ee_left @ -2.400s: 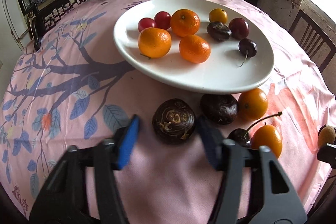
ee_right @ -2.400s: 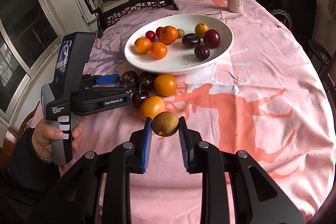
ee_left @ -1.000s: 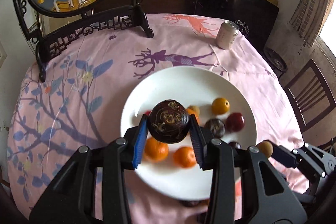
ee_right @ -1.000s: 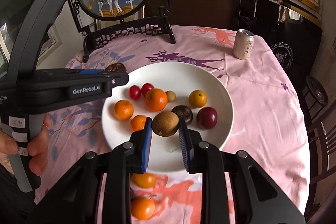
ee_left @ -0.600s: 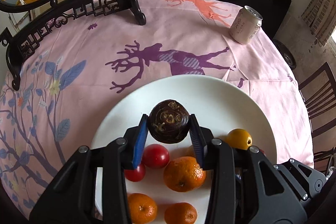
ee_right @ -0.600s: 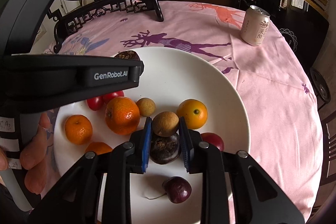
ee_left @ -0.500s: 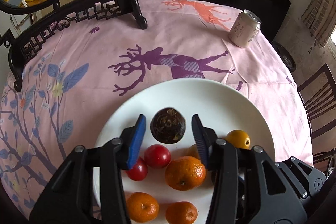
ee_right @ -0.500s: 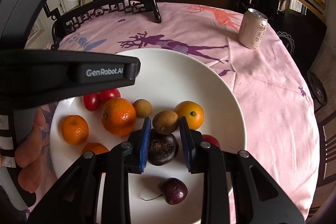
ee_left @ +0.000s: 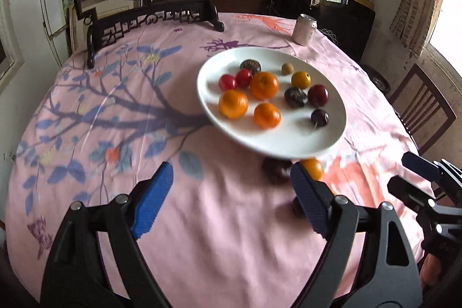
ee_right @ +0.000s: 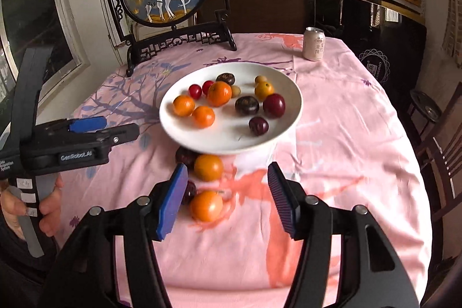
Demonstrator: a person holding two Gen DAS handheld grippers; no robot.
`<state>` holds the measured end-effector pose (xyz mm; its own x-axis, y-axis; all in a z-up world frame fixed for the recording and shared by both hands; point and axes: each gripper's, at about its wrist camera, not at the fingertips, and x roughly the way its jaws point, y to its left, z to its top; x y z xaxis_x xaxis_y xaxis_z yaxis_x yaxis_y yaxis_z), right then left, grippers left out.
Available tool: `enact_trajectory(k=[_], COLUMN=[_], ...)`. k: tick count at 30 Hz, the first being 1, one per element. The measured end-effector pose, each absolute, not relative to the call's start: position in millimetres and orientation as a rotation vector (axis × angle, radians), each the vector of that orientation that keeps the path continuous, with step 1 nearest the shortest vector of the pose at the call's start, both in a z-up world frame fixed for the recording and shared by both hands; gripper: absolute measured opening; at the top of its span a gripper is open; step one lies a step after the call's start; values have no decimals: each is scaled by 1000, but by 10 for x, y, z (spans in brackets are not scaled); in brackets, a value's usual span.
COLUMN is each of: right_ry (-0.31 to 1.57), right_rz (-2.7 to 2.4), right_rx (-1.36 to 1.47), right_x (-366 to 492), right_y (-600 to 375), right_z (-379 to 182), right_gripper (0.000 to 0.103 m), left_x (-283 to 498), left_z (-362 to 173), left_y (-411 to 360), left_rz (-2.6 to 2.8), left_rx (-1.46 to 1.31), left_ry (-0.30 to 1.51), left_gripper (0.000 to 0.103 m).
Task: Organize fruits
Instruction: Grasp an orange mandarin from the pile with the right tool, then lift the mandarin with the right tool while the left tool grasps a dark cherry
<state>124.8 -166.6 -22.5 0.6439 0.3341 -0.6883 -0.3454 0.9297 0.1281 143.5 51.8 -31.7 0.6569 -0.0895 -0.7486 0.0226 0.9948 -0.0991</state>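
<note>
on the white plate (ee_right: 284, 132) near the middle of the worktop (ee_right: 346, 140) lie three oranges, two red cherry tomatoes, three dark fruits, one plum, one yellow fruit and two small brown fruits. the left claw (ee_left: 231, 198) and the right claw (ee_right: 226, 198) are both opening with nothing between the pads. only the right wrist view shows all four fruits on the cloth by the plate's near rim, two orange (ee_right: 208, 167) and two dark, and the hand (ee_right: 49, 207).

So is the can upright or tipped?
Upright. The can stands on its base on the tablecloth behind the plate, top rim uppermost.
</note>
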Motion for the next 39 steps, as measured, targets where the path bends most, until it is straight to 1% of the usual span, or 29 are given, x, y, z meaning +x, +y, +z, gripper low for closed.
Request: enact_trajectory(k=[3,10,20,21,22,29,37,38,39], right_ry=[837,926,974,980,994,966,945,943,941], right_rz=[399,415,408,409,432,372,288,283,279], right_rx=[-38,-53,-74,-72,-65,12,70,78,87], right_x=[1146,1221,1449,1480,1513,1379,1122,1099,1088], right_y=[-1619,-1409,-1251,-1244,-1239,-1581,-2096,-2141,-2181], right_z=[-328,-630,-919,-953,-987,-755,-706,-705,-704], right_gripper=[58,58,58,44,38,38,38,38,38], left_x=[1242,1052,972,966,964,1108,1420,1444,1470], left_z=[-427,-415,-433,-428,-426,-508,-860,-895,-926], left_y=[528,523,548,535,516,209,-304,-342,-373], left_rz=[-65,-59,-63,-66,-69,-114,-122,-120,-115], left_rx=[-90,-84,-87,-85,-80,-35,66,75,83], left_ry=[881,868,884,883,882,910,972,979,986], left_gripper=[85,85,85,85,85,85,84,83,80])
